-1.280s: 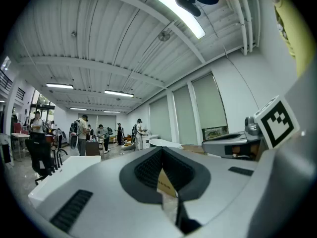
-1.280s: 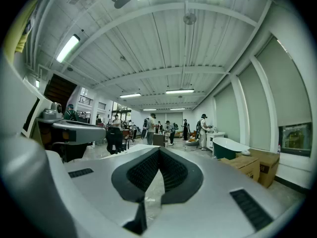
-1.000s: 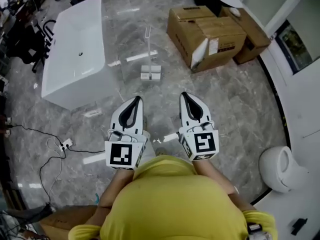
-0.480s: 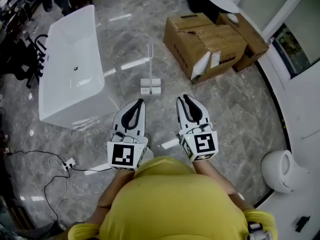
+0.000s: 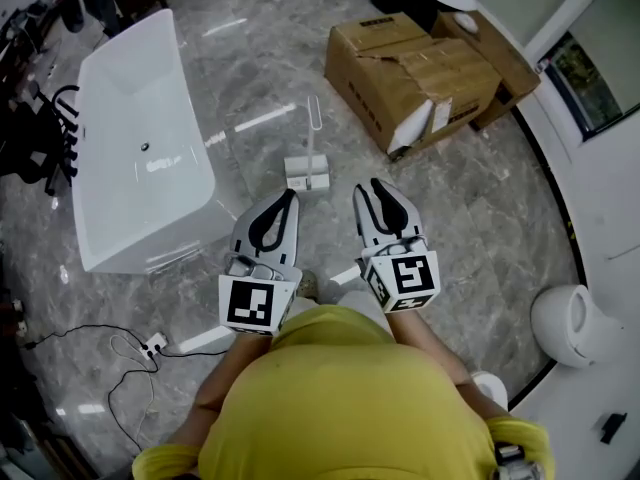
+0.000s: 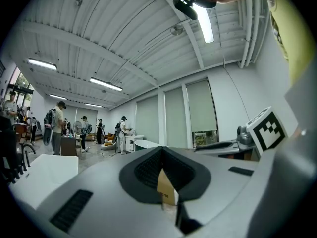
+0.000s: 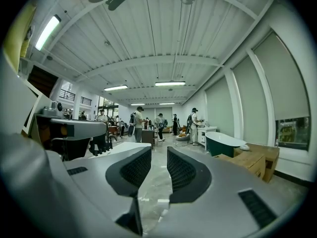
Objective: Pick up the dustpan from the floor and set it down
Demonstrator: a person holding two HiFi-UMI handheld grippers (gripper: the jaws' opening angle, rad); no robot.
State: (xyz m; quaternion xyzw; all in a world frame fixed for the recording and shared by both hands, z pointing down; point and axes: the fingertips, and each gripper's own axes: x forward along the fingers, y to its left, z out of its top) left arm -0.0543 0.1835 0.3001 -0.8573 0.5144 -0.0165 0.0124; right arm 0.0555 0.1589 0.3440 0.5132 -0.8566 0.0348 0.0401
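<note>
A: Grey marble floor, with a white bathtub along its left side and cardboard boxes towards its far right corner. Where's the dustpan?

B: The dustpan stands on its base near the middle of the floor, between bathtub and boxes, with its handle straight up. It was likely parked that way so the handle can be taken without reaching right down.

A: And the tools?

B: Both are held level, side by side, just short of it. The left hand-held gripper is closed with nothing in it. The right hand-held gripper has just been opening its jaws. They stand partly apart and empty, which I read as readying for the handle.

A: Any writing?

B: One box has a white label, but its print is too small to read. The marker cubes carry only black-and-white squares.
</note>
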